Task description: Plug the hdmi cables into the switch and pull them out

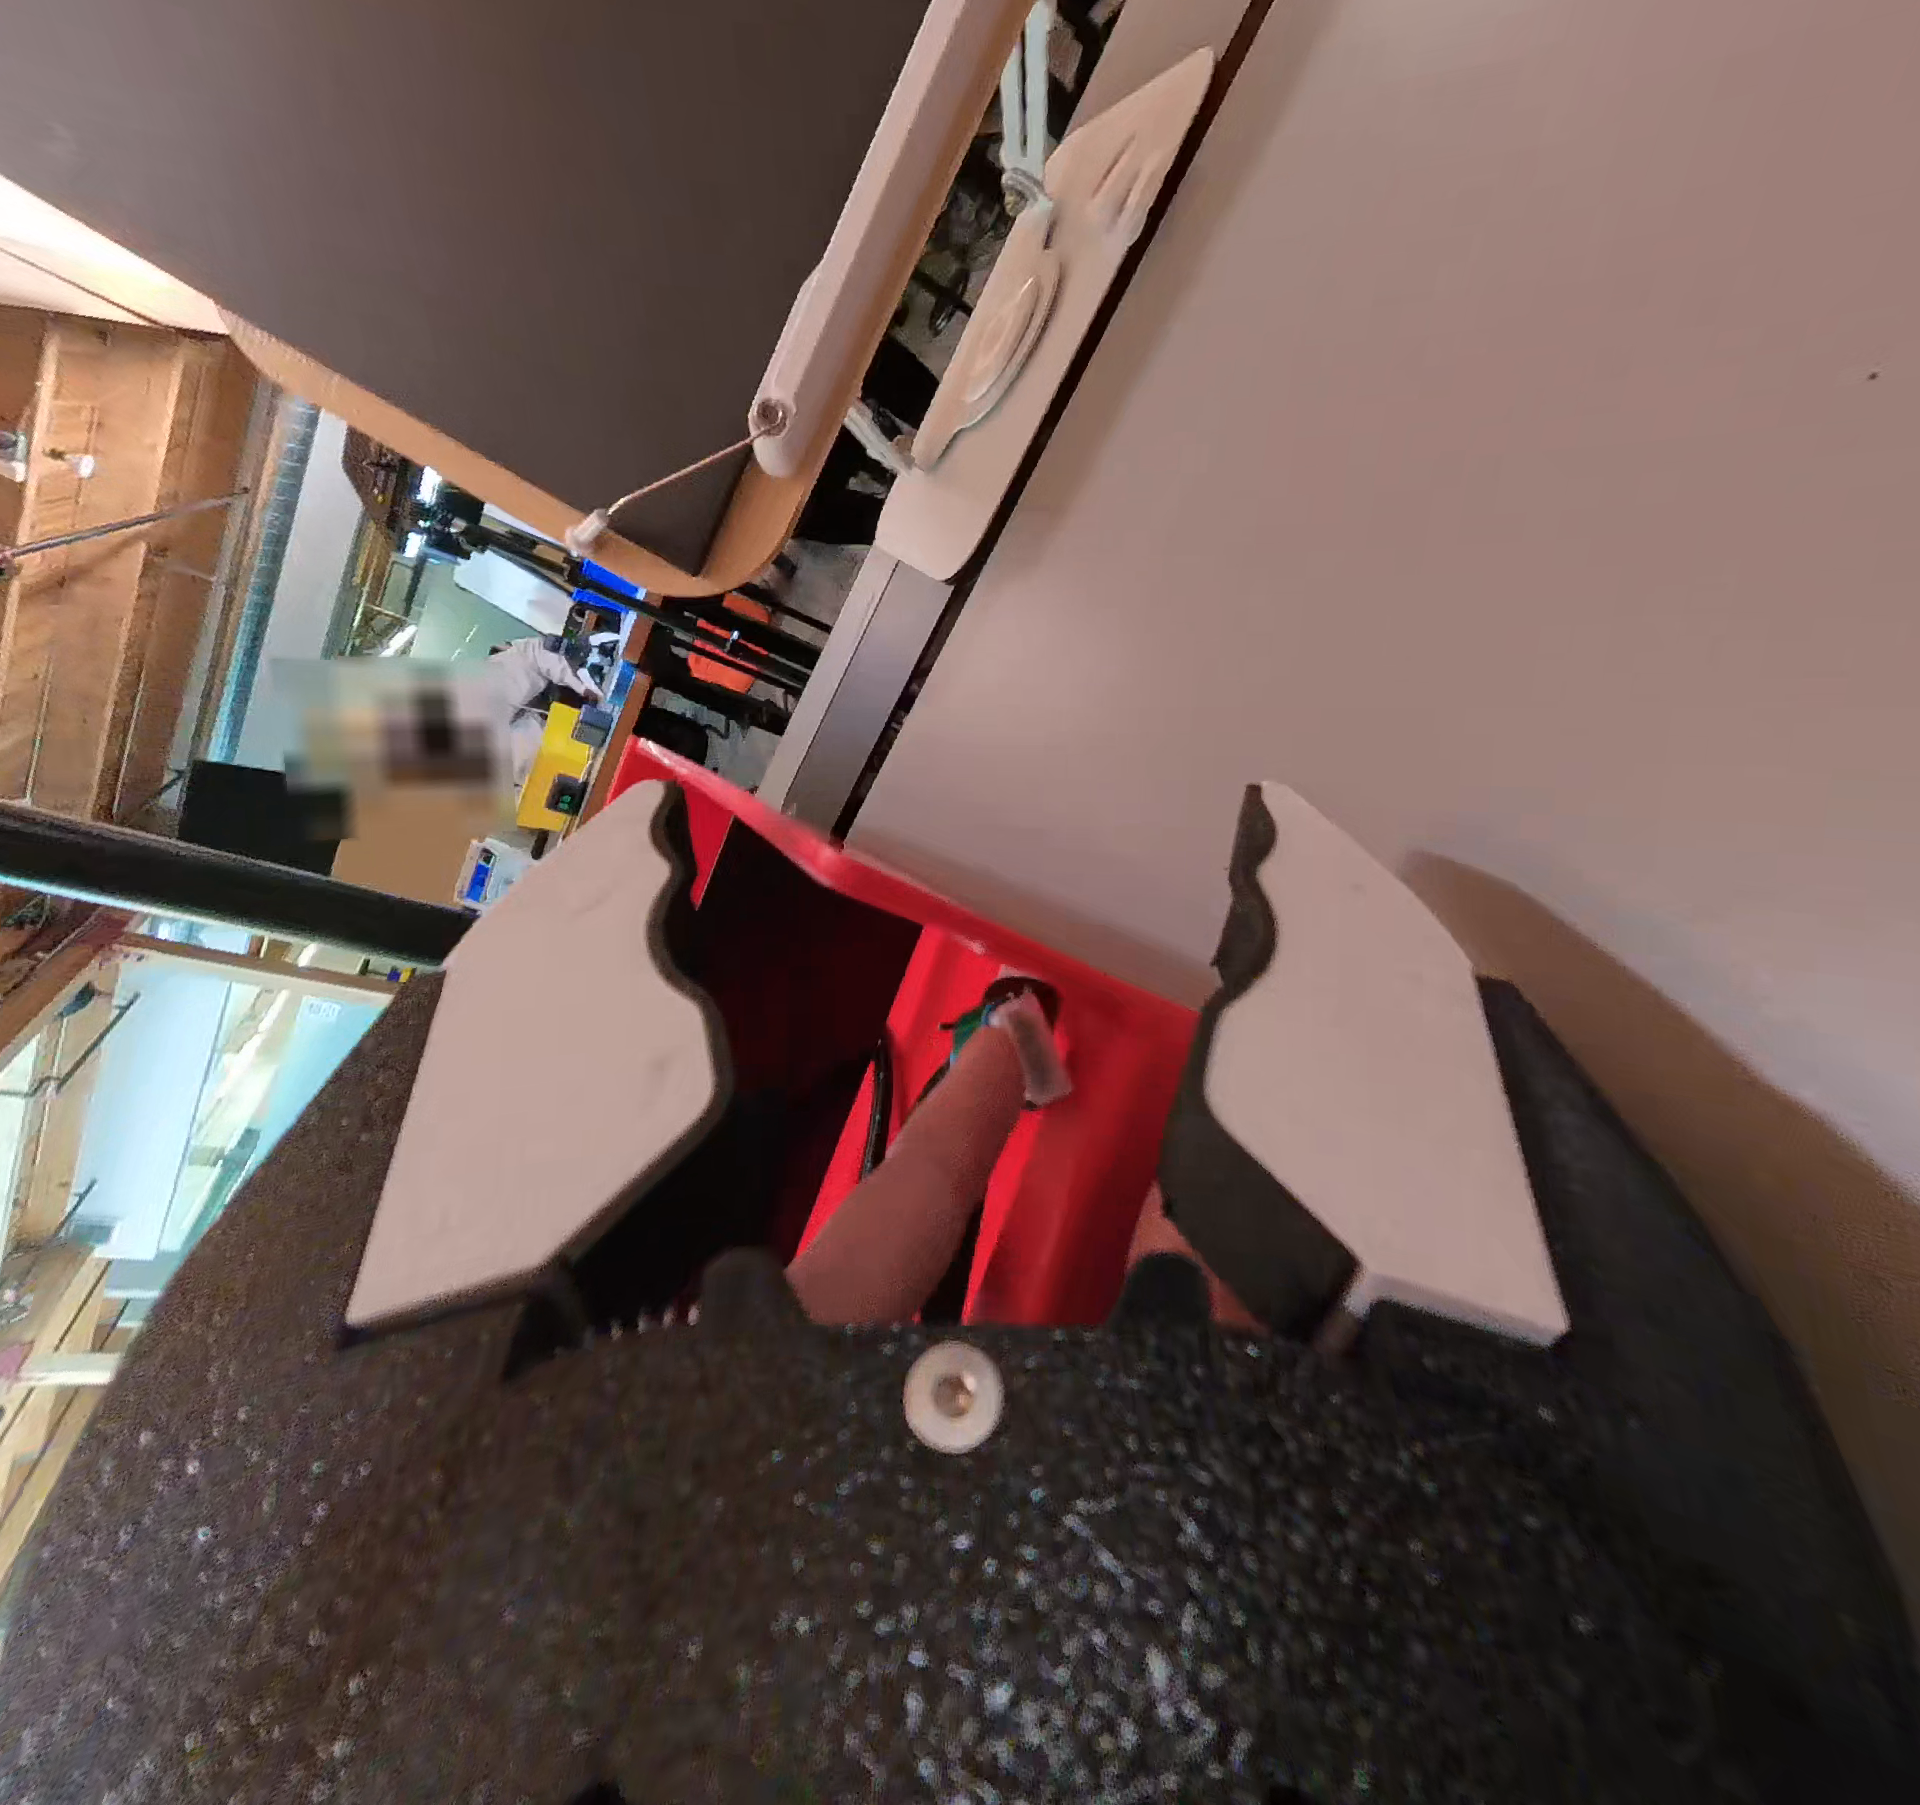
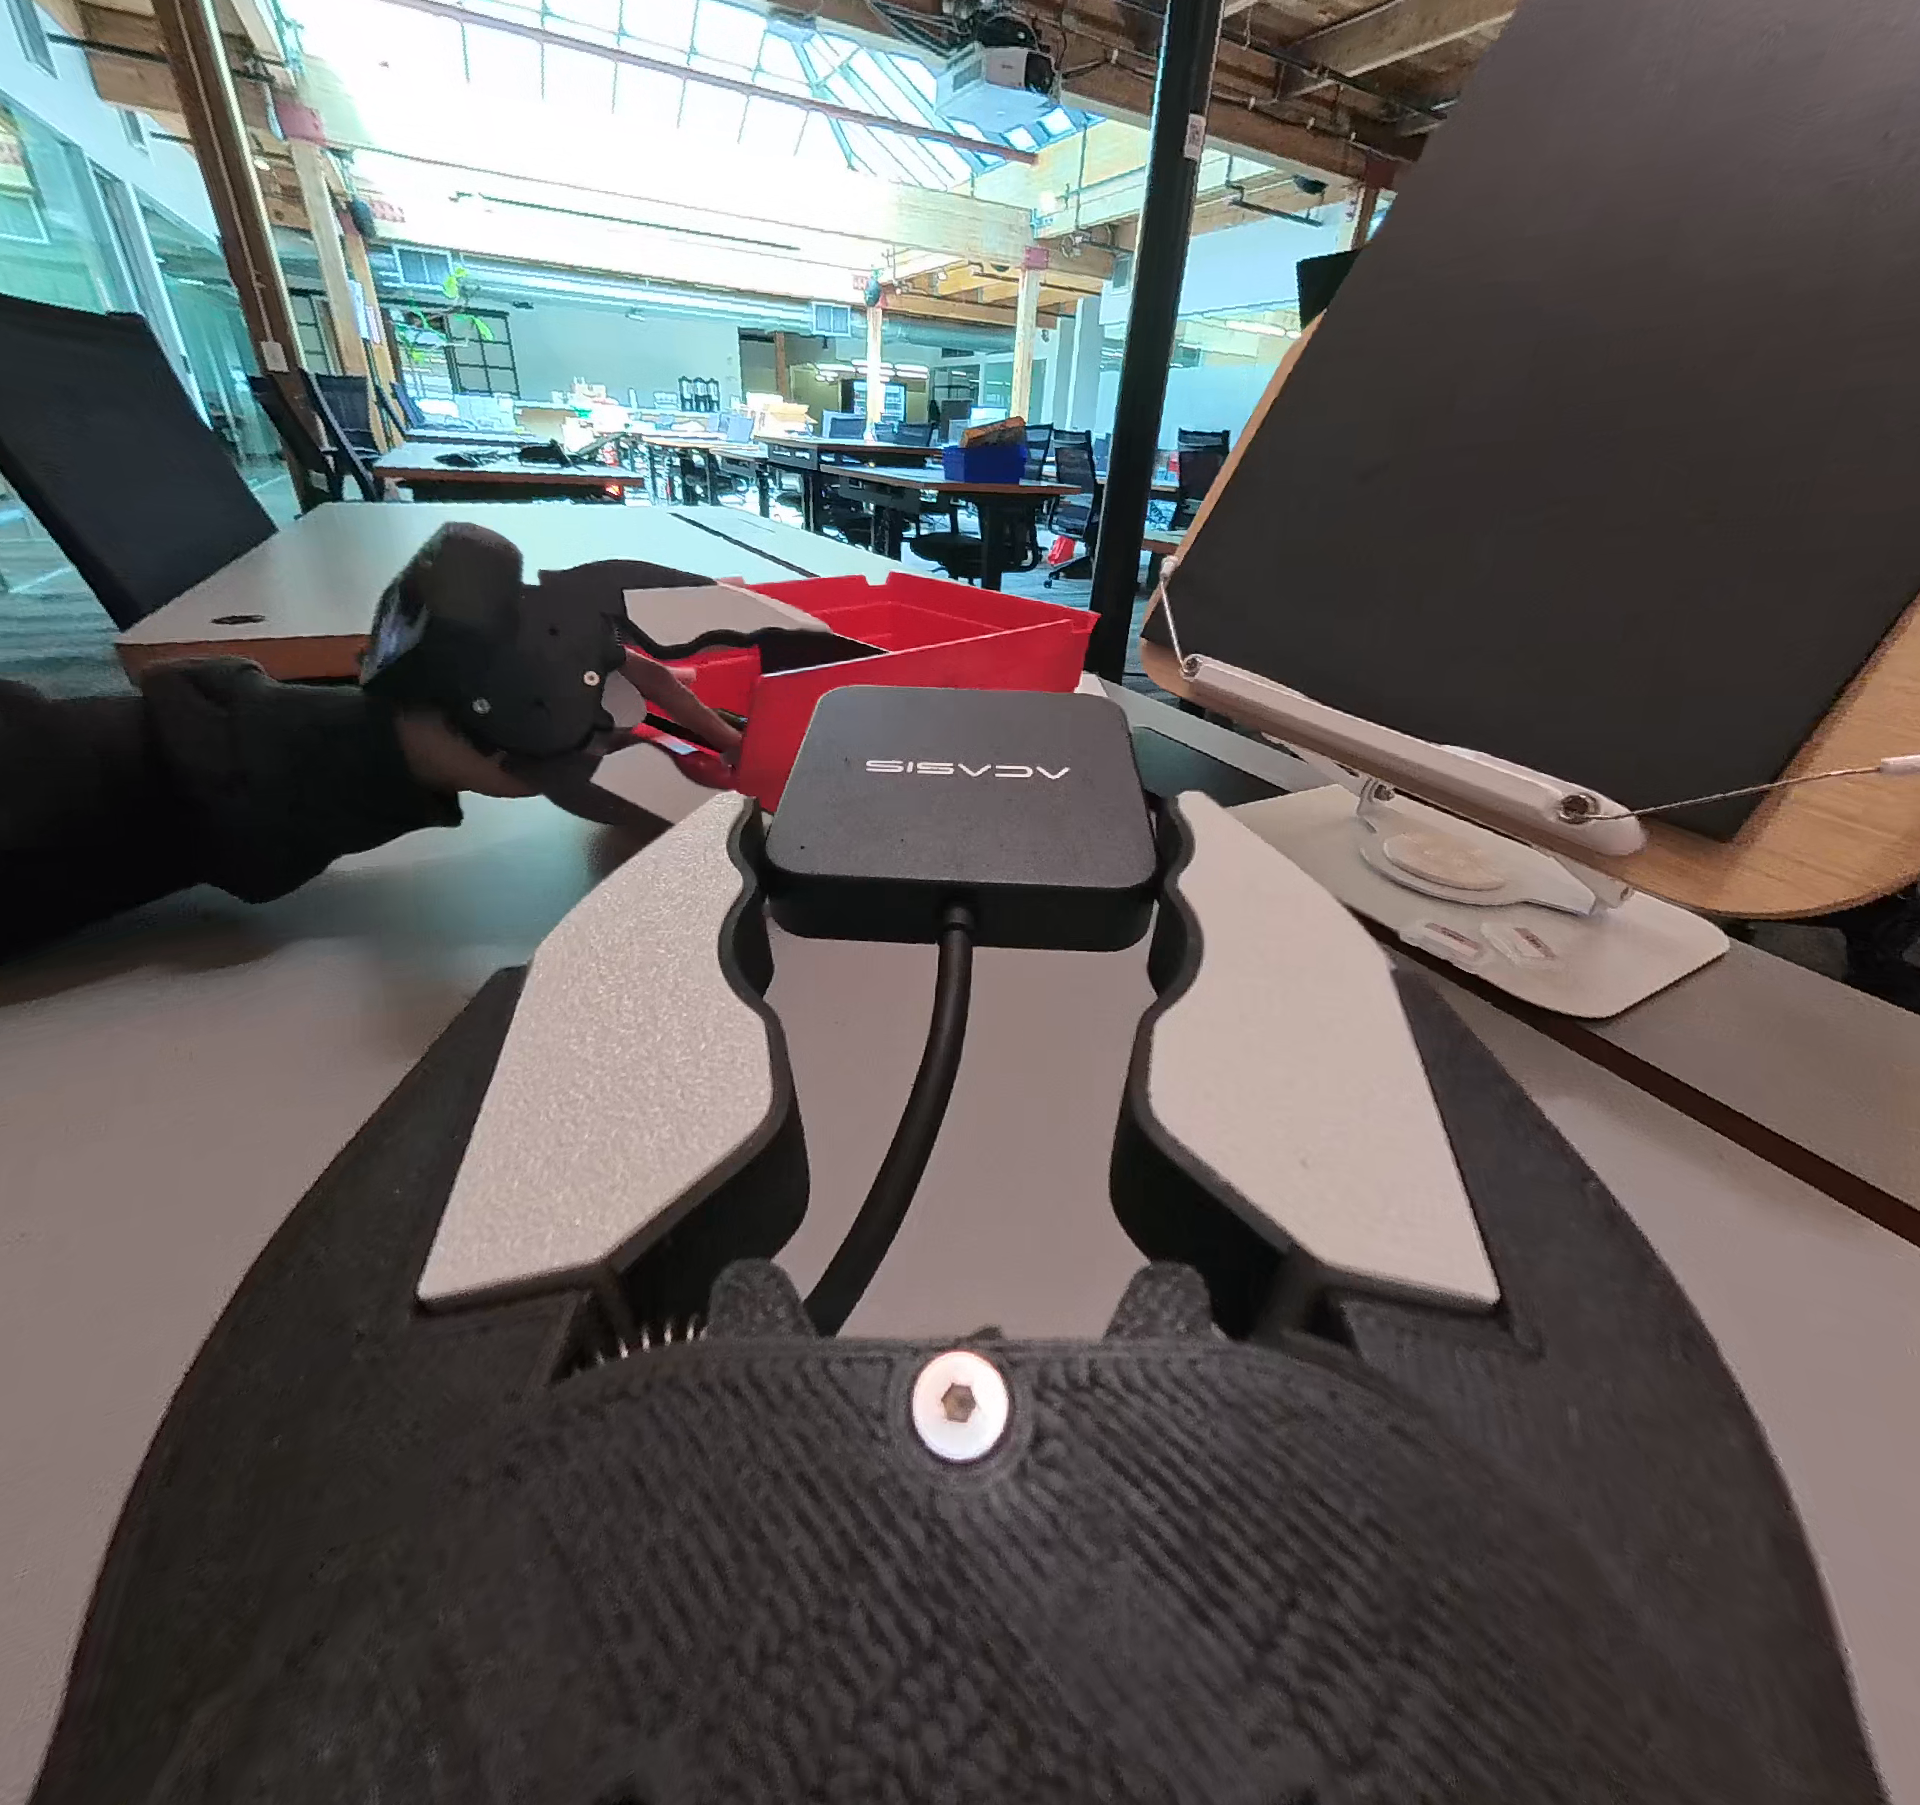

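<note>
Black and smooth, the switch (image 2: 961, 810) looks hard and light, best squeezed by its flat sides. The right gripper (image 2: 958, 846) grasps it there on the table (image 2: 260, 1080). The left gripper (image 1: 961, 934) is spread wide, holding nothing, at the red box (image 1: 1081, 934).

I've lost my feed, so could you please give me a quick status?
Right gripper shut on switch on table. Left gripper open at red bin, empty. No HDMI cable seen.
</note>
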`<state>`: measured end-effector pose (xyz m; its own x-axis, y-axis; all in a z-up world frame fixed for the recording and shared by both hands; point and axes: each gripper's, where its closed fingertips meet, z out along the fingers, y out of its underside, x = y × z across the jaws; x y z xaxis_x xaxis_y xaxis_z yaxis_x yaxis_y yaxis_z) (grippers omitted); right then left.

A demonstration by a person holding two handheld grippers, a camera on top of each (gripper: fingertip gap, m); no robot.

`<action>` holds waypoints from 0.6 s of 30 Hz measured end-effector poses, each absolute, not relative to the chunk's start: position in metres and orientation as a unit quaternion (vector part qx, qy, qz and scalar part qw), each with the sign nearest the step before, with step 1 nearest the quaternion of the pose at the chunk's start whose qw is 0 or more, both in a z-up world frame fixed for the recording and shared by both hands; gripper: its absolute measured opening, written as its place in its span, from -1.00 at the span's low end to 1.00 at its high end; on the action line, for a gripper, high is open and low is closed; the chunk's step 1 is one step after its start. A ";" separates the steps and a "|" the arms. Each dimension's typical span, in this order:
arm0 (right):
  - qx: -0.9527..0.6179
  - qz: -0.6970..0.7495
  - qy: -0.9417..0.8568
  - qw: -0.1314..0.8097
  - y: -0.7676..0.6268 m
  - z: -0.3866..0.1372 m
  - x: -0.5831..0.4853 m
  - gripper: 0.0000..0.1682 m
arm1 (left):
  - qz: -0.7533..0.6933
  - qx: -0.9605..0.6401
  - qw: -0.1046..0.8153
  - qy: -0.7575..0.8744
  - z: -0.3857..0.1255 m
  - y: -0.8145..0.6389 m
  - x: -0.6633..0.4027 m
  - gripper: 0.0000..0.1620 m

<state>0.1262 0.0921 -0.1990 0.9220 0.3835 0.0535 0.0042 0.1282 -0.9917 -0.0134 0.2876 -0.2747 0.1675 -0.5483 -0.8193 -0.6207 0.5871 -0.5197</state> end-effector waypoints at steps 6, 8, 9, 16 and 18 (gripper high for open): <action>-0.660 0.106 -0.160 0.726 0.095 -0.203 0.124 -0.15 | -0.041 -0.467 0.565 0.679 -0.294 0.274 -0.004 0.55; -0.661 0.111 -0.161 0.725 0.095 -0.203 0.120 -0.15 | 0.005 -0.469 0.577 0.669 -0.292 0.284 -0.006 0.52; -0.660 0.112 -0.161 0.725 0.095 -0.202 0.119 -0.15 | 0.020 -0.472 0.586 0.658 -0.290 0.289 -0.008 0.52; -0.662 0.123 -0.156 0.722 0.100 -0.206 0.113 -0.15 | -0.015 -0.501 0.606 0.618 -0.279 0.293 -0.018 0.54; -0.664 0.126 -0.154 0.721 0.102 -0.207 0.111 -0.15 | -0.049 -0.492 0.596 0.633 -0.281 0.284 -0.021 0.55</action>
<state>0.1105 0.1015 -0.2074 0.9210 0.3857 0.0546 0.0228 0.0866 -0.9960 -0.0205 0.2839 -0.2811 0.1947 -0.6808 -0.7061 -0.5639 0.5113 -0.6485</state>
